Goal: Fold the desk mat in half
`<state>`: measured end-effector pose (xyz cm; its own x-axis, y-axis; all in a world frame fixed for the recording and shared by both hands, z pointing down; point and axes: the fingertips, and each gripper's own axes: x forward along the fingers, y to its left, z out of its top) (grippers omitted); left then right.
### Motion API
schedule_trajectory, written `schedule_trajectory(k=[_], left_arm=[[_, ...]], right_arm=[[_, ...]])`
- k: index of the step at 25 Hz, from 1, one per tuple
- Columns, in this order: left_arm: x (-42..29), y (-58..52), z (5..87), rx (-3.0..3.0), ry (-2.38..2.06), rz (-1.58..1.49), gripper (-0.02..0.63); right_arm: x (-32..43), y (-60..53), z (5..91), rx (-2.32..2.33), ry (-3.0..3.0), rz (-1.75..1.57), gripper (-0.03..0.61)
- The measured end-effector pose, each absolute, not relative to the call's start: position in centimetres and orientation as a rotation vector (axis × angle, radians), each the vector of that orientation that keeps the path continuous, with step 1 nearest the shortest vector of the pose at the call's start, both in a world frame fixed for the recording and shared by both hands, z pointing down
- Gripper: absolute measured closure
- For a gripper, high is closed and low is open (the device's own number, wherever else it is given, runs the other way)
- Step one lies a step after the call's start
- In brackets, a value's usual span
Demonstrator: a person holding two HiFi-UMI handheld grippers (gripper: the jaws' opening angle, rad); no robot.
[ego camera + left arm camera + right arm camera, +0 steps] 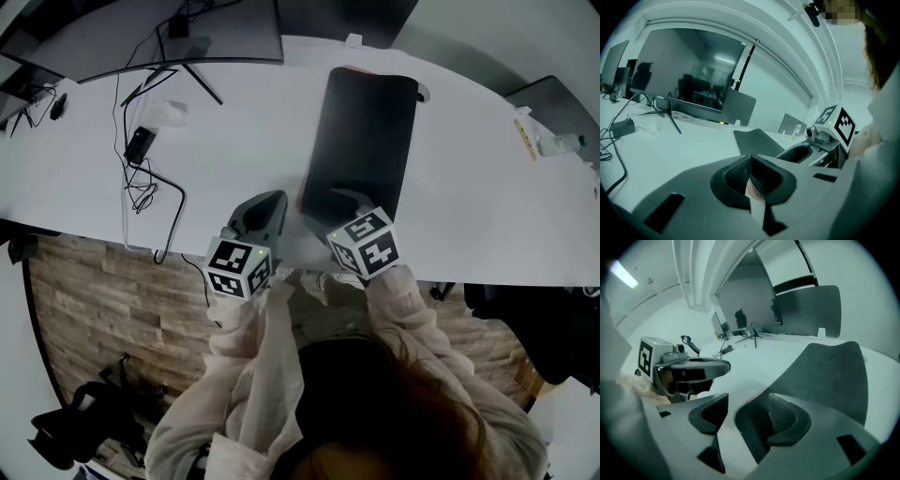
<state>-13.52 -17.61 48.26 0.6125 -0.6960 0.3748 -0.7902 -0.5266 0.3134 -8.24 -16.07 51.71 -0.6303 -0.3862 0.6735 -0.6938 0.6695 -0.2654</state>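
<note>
Left gripper (751, 177) sitting with jaws pressed together, right gripper (746, 417) holding jaws apart, desk mat (825, 376) edge lying between them

My right gripper (345, 202) covers the near edge of the mat (361, 122) in the head view, so I can't see how that edge lies on the surface (244, 131). The monitor (178, 33) is cut off by the top edge. Low between my left gripper's (751, 172) pads (737, 173), a small pinkish patch (754, 190) is too blurred to name.
</note>
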Motion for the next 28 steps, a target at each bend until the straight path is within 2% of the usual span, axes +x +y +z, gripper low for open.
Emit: schedule_trajectory(k=[13, 21, 28], left_arm=[[-11.5, -18.9, 46.5, 2.439, -1.155, 0.271, 0.586], [-9.8, -19.6, 44.7, 2.499, -1.12, 0.275, 0.586], [-9.4, -20.5, 43.0, 2.539, -1.127, 0.259, 0.586]], right_arm=[[-5.1, -17.2, 49.2, 0.9, -2.351, 0.746, 0.301], [-0.1, -19.1, 46.7, 1.113, -2.354, 0.737, 0.377], [3.7, -20.3, 43.7, 1.297, -2.38, 0.709, 0.491]])
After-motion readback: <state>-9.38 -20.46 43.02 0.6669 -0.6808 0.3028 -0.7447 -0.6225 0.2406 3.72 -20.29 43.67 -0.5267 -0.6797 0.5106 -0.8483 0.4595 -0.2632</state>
